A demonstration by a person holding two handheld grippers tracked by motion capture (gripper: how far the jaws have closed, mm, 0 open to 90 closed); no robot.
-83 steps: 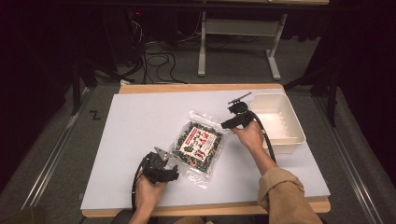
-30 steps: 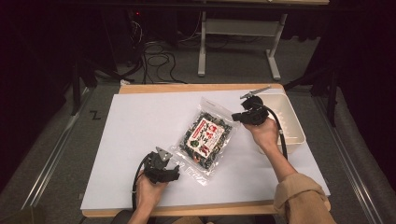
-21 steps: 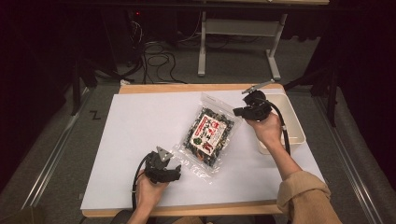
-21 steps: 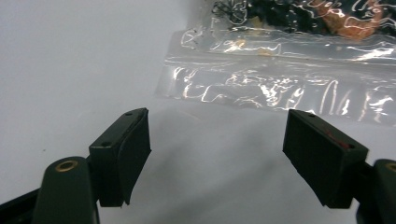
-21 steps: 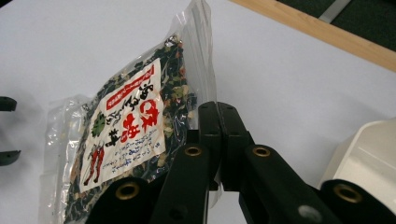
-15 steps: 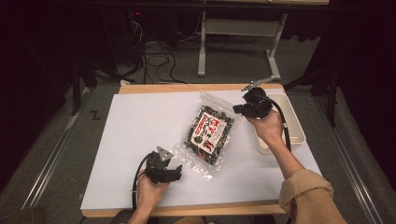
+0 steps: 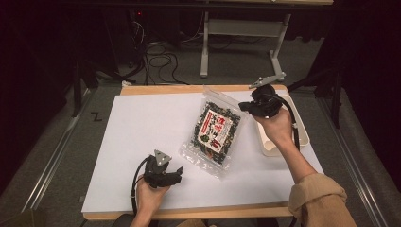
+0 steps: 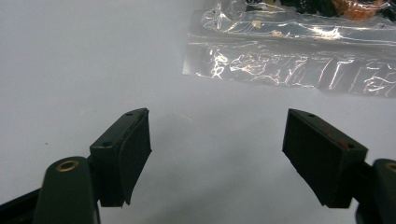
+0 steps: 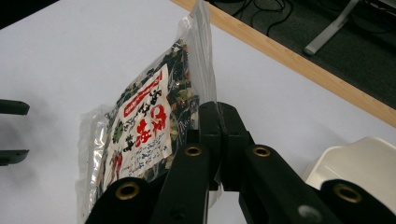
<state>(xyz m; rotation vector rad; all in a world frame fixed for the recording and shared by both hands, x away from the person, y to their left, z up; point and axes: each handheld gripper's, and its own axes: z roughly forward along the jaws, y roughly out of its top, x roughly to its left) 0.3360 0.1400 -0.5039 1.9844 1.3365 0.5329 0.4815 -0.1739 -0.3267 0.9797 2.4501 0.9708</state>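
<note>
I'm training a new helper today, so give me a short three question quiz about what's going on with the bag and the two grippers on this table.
1. True or false: the left gripper has its jaws closed on the bag.
2. Which gripper holds the bag? A) left B) right C) both
3. Fill in: the white tray sits at the table's ____ side, seen from the person.

Key:
1. False. Its jaws stand open above the white table, near the bag's clear edge.
2. B. The right gripper is clamped on the bag's edge, lifting that end.
3. Right.
</note>
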